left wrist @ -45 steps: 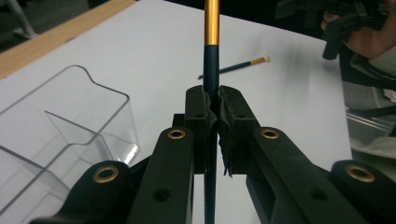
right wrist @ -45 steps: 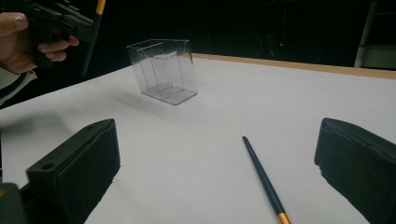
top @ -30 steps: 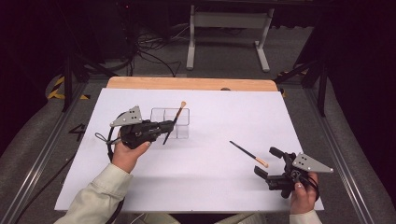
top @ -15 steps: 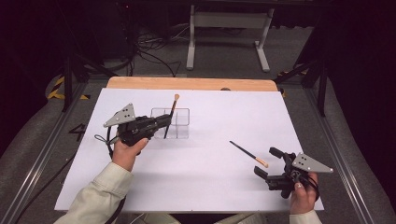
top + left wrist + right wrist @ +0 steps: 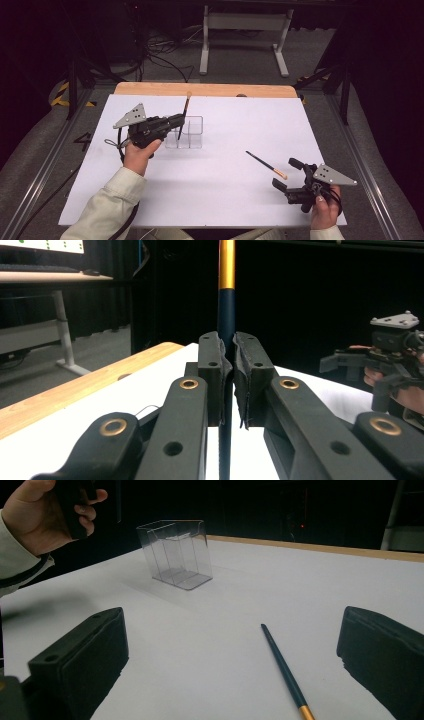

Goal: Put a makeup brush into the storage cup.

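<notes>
The left gripper (image 5: 176,121), left of centre in the high view, is closed tight on a dark-handled paintbrush (image 5: 183,114); in the left gripper view its pads (image 5: 220,371) press the handle from both sides, with the gold ferrule above them. The brush stands nearly upright, bristle end up and tilted slightly to the upper right of the frame, its lower end at the left edge of the clear plastic organizer (image 5: 191,134) that sits just right of the gripper. The coming move likely turns on that: the brush's long axis is already close to vertical, and the open compartments lie directly beside and below its lower tip, so a short shift right and a descent should seat it.

The right gripper (image 5: 289,174), lower right in the high view, is wide open and holds nothing. A second paintbrush (image 5: 265,164) lies flat on the white table (image 5: 225,200) just up and left of it, running diagonally, its pale end nearest the gripper. This hand is the nearer one to it.

No brand, label or writing is readable anywhere.
</notes>
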`<action>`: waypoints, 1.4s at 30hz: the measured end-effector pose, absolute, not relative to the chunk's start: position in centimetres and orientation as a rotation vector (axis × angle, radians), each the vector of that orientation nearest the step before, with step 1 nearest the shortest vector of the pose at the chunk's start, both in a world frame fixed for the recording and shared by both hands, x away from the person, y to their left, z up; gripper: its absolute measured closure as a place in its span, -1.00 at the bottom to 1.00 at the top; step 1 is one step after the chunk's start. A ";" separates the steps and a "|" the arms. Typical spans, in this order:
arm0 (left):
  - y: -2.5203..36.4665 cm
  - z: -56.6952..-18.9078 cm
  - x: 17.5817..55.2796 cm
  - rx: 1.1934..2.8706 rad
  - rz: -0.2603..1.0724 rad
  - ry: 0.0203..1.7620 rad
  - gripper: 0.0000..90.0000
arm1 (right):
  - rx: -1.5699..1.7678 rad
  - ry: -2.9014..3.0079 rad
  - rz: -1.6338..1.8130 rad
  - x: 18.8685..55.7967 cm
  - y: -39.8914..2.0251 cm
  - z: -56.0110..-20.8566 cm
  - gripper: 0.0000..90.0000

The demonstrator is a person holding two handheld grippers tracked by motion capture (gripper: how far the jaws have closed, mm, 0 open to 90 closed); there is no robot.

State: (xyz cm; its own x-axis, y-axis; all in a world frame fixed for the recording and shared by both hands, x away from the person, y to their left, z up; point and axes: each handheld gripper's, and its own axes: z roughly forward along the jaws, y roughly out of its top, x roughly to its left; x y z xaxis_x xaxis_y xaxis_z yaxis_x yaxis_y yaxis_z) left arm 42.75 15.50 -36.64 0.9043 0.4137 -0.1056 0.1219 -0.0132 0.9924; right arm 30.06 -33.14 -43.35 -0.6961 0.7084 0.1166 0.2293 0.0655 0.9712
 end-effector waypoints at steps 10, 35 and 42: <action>15.9 -37.0 44.4 1.548 0.261 0.483 0.84 | 0.935 1.961 1.675 30.0 -33.1 -43.4 -0.99; 15.7 -38.1 46.4 1.525 0.357 0.519 0.84 | 0.928 1.965 1.700 30.1 -33.0 -43.5 -0.99; 15.7 -39.0 46.8 1.534 0.375 0.514 0.84 | 0.929 1.972 1.707 30.1 -33.0 -43.5 -0.99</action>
